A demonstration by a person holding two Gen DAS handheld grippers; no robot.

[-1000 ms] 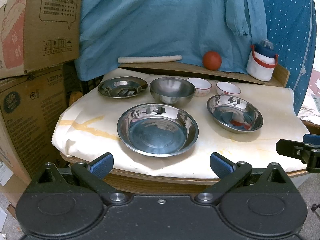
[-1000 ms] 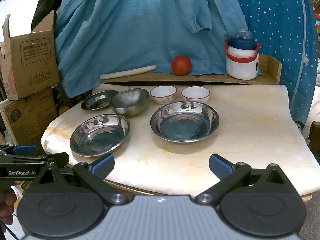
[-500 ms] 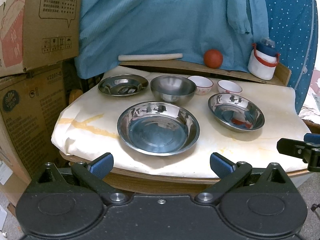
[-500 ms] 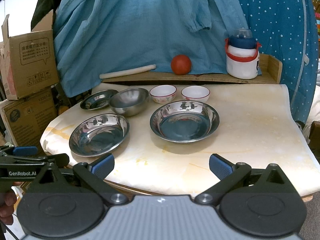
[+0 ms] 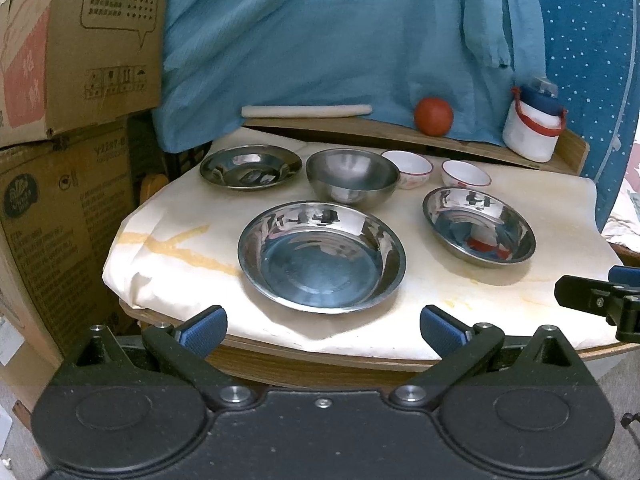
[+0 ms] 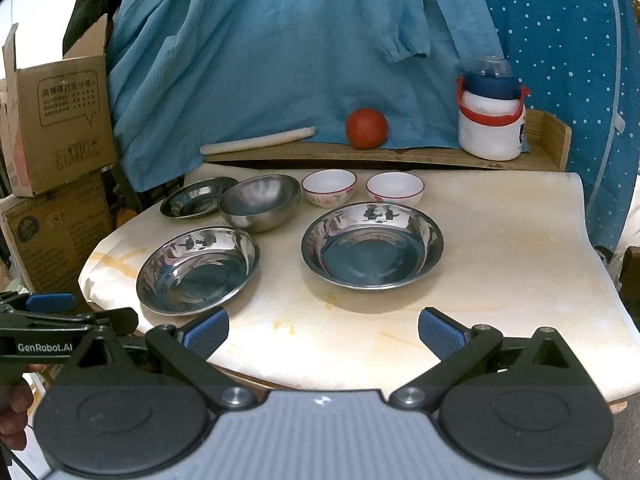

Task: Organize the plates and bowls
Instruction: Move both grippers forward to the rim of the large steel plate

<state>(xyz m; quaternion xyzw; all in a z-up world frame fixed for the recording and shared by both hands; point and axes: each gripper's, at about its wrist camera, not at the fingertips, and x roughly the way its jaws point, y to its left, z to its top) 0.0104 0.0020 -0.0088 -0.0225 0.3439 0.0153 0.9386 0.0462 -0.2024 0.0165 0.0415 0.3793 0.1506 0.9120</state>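
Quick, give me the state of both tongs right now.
Left tongs: open, holding nothing.
Right tongs: open, holding nothing.

Your left gripper (image 5: pixel 323 325) is held level with its jaws spread wide and nothing between them. Your right gripper (image 6: pixel 323 327) sits beside it, equally wide and empty.

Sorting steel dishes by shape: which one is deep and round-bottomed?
The steel bowl in the back row beside the white bowls; the other steel dishes are shallow.
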